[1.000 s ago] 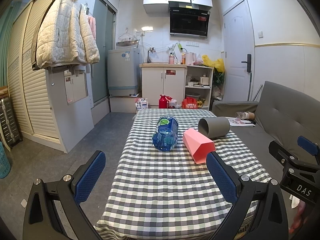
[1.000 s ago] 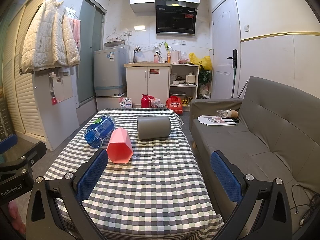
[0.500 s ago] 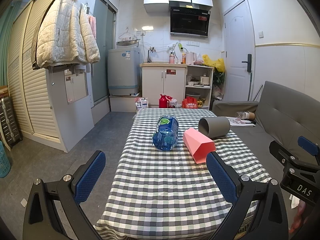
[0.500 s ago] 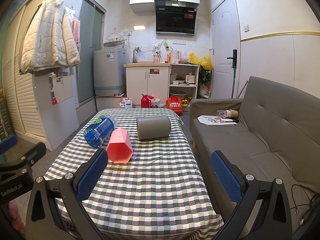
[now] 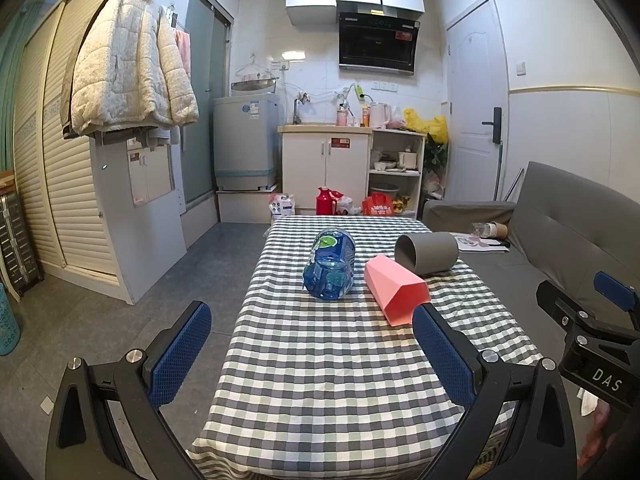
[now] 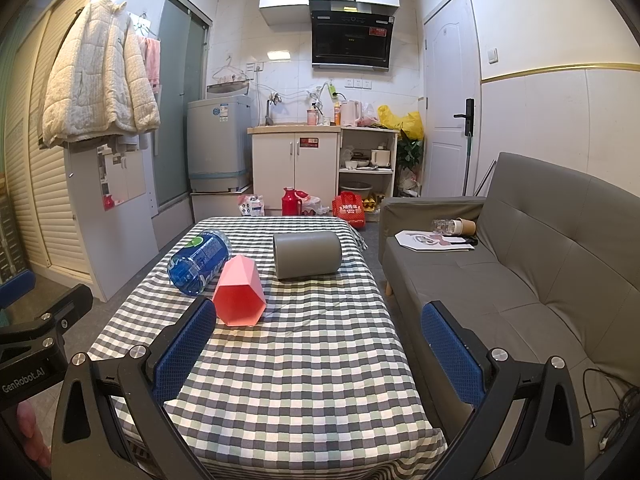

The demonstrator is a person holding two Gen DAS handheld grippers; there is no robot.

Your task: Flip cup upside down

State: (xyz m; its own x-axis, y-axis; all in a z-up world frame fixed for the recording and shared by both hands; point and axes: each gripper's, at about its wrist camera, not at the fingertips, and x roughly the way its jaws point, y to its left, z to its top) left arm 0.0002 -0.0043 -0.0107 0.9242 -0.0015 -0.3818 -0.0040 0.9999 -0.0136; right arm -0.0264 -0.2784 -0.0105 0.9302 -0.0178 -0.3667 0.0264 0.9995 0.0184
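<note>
Where the checked worktop (image 5: 320,380) runs toward its far end, three things lie on their sides. Nearest the right edge is the grey cup (image 5: 427,252) (image 6: 307,255), its mouth turned toward the worktop's left side. Just beside it, closer to the near edge, lies a pink cup (image 5: 396,290) (image 6: 239,294), and left of that a blue bottle (image 5: 330,263) (image 6: 199,261), close against the pink one in the right wrist view. Both grippers hang back over the near edge, well apart from all three. The left gripper (image 5: 312,350) has its jaws spread wide and empty; the right gripper (image 6: 318,344) likewise stands released, holding nothing. A grey sofa (image 6: 540,264) runs along the worktop's right side.
</note>
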